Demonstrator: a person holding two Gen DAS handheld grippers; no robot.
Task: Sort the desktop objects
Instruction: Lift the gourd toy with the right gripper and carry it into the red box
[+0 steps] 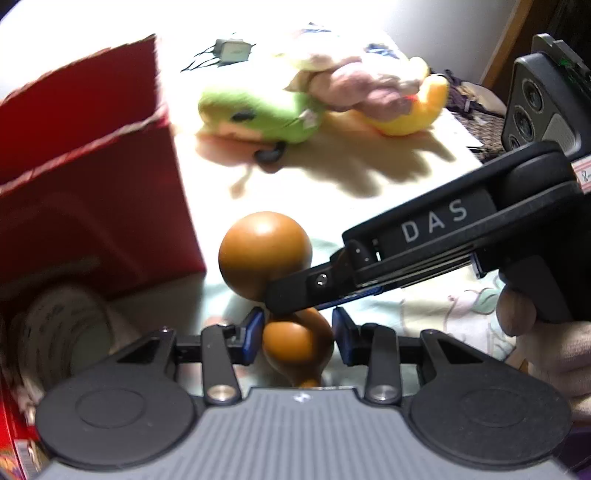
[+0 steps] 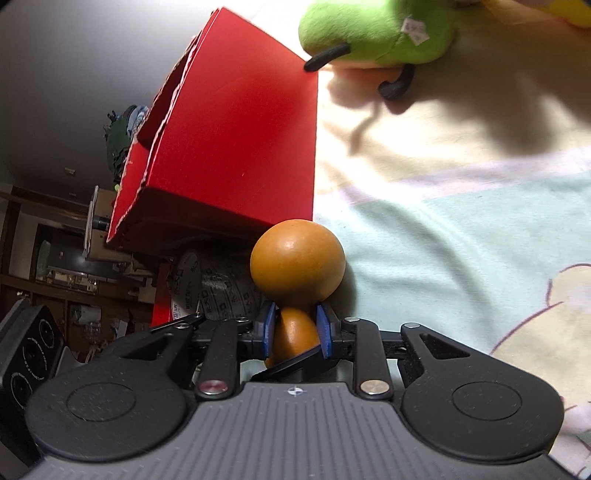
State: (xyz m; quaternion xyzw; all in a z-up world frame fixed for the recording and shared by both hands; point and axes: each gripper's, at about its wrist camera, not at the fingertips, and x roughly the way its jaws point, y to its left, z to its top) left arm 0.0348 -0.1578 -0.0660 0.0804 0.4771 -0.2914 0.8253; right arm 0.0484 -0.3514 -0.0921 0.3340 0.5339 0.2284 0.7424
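Observation:
A brown gourd (image 1: 264, 251) lies on the pale cloth, its big round bulb (image 2: 297, 258) pointing away from both cameras. My left gripper (image 1: 299, 338) is shut on the gourd's smaller bulb, with a blue pad against each side. My right gripper (image 2: 297, 330) is shut on the same small bulb (image 2: 295, 338). In the left wrist view it reaches in from the right, fingertips (image 1: 291, 291) at the gourd's neck. A black finger of the left gripper (image 2: 291, 363) shows under the gourd in the right wrist view.
An open red cardboard box (image 1: 92, 184) (image 2: 229, 147) stands just left of the gourd, with a grey roll (image 1: 62, 332) (image 2: 214, 284) inside. Green plush (image 1: 258, 110) (image 2: 376, 29) and yellow plush (image 1: 417, 110) lie farther back. A charger (image 1: 232, 50) sits at the far edge. A person's hand (image 1: 535, 332) holds the right gripper.

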